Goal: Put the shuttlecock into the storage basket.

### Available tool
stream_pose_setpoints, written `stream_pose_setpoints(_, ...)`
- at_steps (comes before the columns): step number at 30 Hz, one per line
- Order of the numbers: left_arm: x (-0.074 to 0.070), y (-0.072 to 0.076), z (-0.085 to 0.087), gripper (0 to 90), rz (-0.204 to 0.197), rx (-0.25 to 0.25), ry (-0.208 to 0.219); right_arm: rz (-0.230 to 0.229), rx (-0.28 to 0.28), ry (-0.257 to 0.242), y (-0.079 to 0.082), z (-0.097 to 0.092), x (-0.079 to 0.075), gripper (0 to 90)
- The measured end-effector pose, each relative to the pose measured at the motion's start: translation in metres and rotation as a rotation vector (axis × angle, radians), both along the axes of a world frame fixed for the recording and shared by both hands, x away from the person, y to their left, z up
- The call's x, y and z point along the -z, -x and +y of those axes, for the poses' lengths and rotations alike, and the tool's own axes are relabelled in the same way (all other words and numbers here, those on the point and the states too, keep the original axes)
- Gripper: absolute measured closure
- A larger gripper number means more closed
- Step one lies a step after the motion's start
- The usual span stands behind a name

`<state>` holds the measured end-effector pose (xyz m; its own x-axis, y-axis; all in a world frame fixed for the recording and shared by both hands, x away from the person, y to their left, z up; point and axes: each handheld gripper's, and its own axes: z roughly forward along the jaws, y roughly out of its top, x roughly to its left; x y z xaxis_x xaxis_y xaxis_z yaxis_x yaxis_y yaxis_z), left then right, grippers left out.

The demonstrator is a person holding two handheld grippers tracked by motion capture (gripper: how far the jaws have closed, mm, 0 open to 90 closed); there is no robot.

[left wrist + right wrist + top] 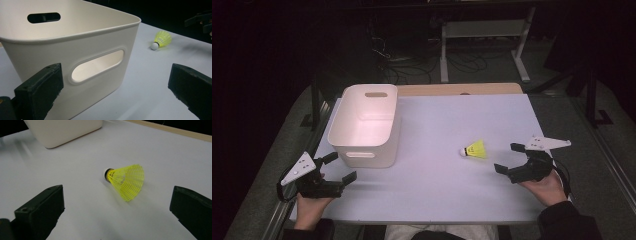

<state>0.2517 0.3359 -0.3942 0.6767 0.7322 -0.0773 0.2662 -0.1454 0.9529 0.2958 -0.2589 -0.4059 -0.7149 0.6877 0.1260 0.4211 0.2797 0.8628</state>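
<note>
A yellow shuttlecock [475, 149] with a white cork lies on its side on the white table [437, 180], right of centre. My right gripper [509, 158] is open just to its right, jaws spread, nothing between them. In the right gripper view the shuttlecock [125, 180] lies a short way ahead of the jaws. My left gripper [339, 167] stands open at the table's front left, just before the white bin [366, 125]. In the left gripper view the bin [75, 47] is close ahead and the shuttlecock [161, 40] farther right.
The bin's inside looks bare and it has a handle slot [97, 65] on its near wall. A wooden strip [462, 89] edges the table's far side. Beyond it stand a white frame [484, 30] and cables on the dark floor.
</note>
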Motion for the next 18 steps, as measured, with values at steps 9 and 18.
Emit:
stream_pose_setpoints(9,0.0001,0.0001,0.0001,0.0,0.001,-0.003,-0.002,0.003,-0.012,0.014,-0.0014,0.0011,-0.0059,0.0)
stream_pose_setpoints(18,0.0001,0.0003,0.0,0.0,0.002,-0.002,-0.002,0.01,-0.03,0.032,-0.0037,0.0047,-0.0102,0.0)
